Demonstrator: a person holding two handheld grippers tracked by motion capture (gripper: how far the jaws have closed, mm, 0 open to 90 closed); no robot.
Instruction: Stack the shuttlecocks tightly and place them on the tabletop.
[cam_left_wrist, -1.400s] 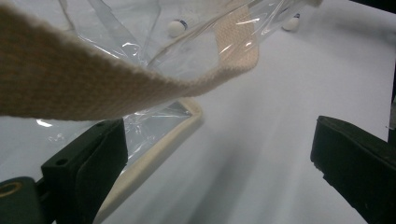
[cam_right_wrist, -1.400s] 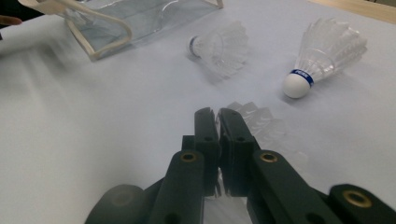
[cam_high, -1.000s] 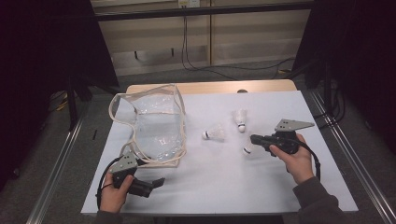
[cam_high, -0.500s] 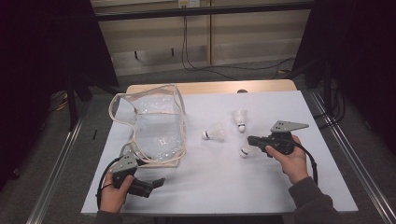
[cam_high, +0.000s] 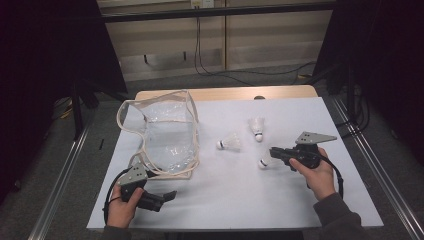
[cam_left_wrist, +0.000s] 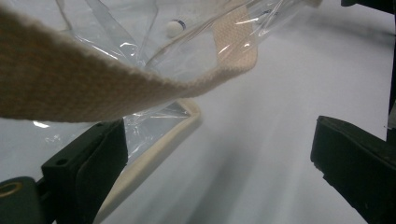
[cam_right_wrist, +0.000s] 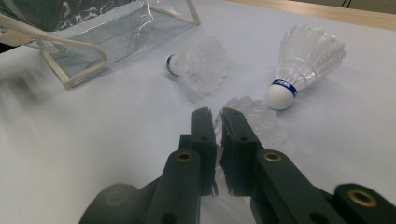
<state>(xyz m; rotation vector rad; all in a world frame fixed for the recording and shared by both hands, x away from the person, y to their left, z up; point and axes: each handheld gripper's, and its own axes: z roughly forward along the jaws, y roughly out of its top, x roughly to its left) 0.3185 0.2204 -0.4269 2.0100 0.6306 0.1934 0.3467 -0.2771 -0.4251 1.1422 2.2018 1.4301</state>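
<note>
Gripping: right gripper (cam_right_wrist: 215, 122) has its jaws pinched on the feather skirt of a shuttlecock (cam_high: 264, 161); they have just eased apart a little, yet feathers remain squeezed between them.
Likely reason for grip: thin feathers give the narrow jaws something to bite; the cork end points left toward the bag, probably ready for carrying over.
Left gripper: left gripper (cam_high: 167, 196) lies low at the near left of the table (cam_high: 230, 200), jaws spread wide, nothing between them.
Likely reason for post: parked beside the bag's strap (cam_left_wrist: 93, 86), probably to steady or hold open the bag.
Bag: clear plastic bag (cam_high: 167, 135) with cream trim, mouth facing the person, apparently waiting to be filled.
Count, shuttlecocks: three; one gripped, one lying on its side (cam_high: 230, 143), one resting cork-down (cam_high: 257, 127); all outside the bag.
Count, bags: one.
Count, grippers: two.
</note>
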